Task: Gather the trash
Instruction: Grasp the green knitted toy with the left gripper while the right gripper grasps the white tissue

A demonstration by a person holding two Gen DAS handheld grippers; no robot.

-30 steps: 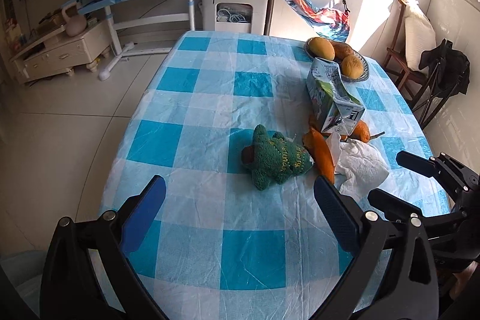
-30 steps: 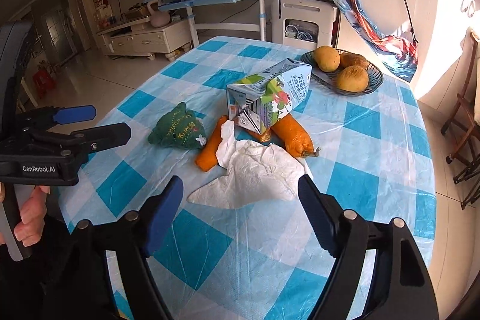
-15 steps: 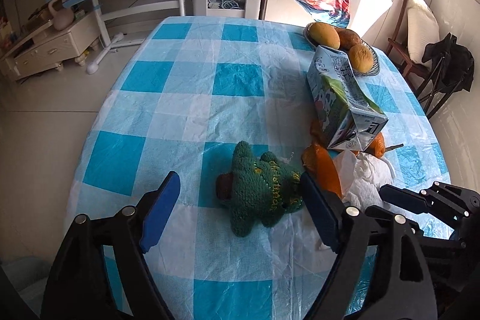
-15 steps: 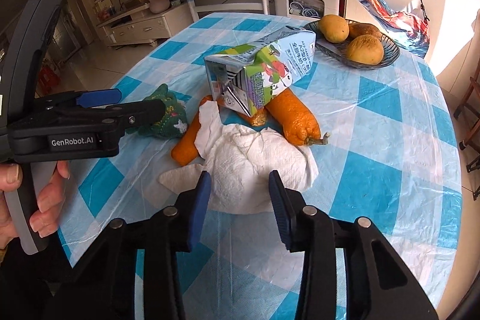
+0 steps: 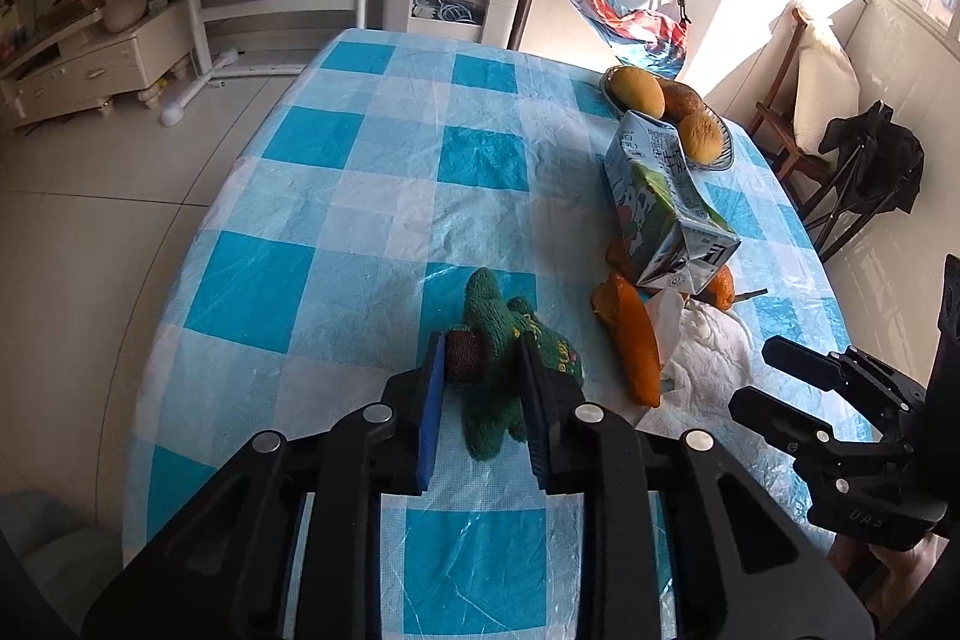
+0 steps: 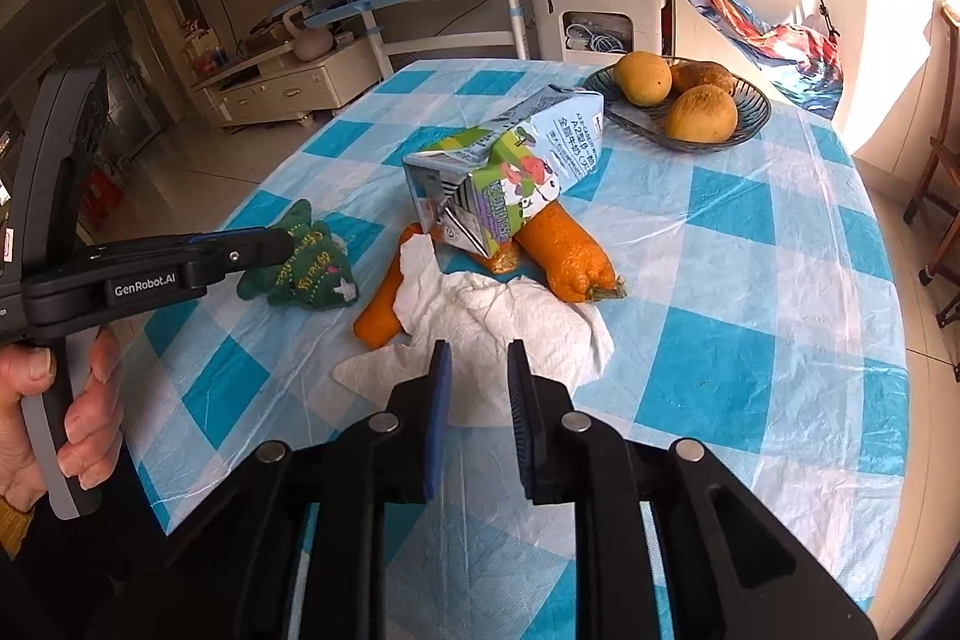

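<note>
Left wrist view: the left gripper (image 5: pixel 480 370) is closing its jaws around a green knitted toy (image 5: pixel 501 358), which lies between the pads near the table's (image 5: pixel 360 196) near edge. Toward the right edge lie a tissue (image 5: pixel 702 346), orange peels (image 5: pixel 636 340) and a tipped milk carton (image 5: pixel 660 208); a fruit bowl (image 5: pixel 717 160) sits by the far right edge.

Right wrist view: the right gripper (image 6: pixel 477 382) is opening its jaws over the tissue's (image 6: pixel 498 322) near part, gripping nothing. Peels (image 6: pixel 564 250) and carton (image 6: pixel 504 172) lie just beyond it, the toy (image 6: pixel 312 268) left.
</note>
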